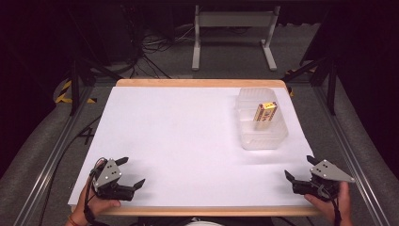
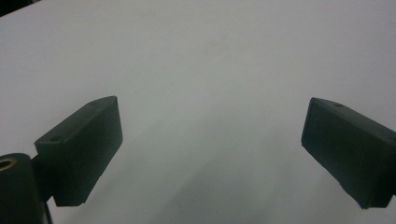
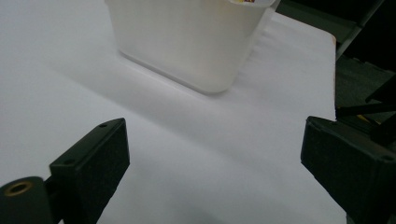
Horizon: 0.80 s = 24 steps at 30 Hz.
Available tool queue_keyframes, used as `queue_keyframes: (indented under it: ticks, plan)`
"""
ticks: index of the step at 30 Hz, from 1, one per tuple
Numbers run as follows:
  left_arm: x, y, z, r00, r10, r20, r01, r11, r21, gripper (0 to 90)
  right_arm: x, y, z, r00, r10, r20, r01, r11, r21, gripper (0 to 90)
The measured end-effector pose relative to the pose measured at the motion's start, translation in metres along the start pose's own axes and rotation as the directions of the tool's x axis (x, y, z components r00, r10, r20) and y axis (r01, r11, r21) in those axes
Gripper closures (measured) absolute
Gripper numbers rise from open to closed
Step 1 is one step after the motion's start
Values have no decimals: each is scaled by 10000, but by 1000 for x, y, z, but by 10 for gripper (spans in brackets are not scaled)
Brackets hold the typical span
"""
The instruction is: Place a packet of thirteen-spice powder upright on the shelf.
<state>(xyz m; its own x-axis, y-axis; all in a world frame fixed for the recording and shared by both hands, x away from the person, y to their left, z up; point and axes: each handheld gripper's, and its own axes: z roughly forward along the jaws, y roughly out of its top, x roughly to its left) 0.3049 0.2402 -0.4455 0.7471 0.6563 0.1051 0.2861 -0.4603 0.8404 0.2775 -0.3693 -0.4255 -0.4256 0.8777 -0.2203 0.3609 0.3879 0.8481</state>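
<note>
Box (image 1: 265,116) leans upright in the clear tub (image 1: 261,140) at 1 o'clock on the table (image 1: 179,136). Looks light, stiff cardboard; grab its flat sides. Both grippers, left (image 1: 128,172) and right (image 1: 301,168), sit wide apart, empty.

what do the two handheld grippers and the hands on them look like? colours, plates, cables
Both are black two-jaw units with blocky matte black fingers, each with a small round hole near its tip. The left gripper and right gripper each carry a grey three-cornered plate with dark holes on top. The left one has red and dark wires by its plate; a dark cable runs past each wrist. The left wrist wears an orange-red band. No sleeves in view.
</note>
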Motion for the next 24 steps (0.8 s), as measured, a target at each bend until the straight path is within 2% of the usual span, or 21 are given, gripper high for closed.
queue_keyframes:
  ticks: [4, 24]
  plan:
    - [0, 1, 1, 10000, -2, 8, 2, 10000, 37, 60, 3, 0, 2, 9997, -229, 32, 229, 9997, 83, 86]
    - [1, 4, 4, 10000, -3, 10, 3, 10000, 59, 60, 7, 4, 0, 9997, -229, -58, 229, 9997, -44, 89]
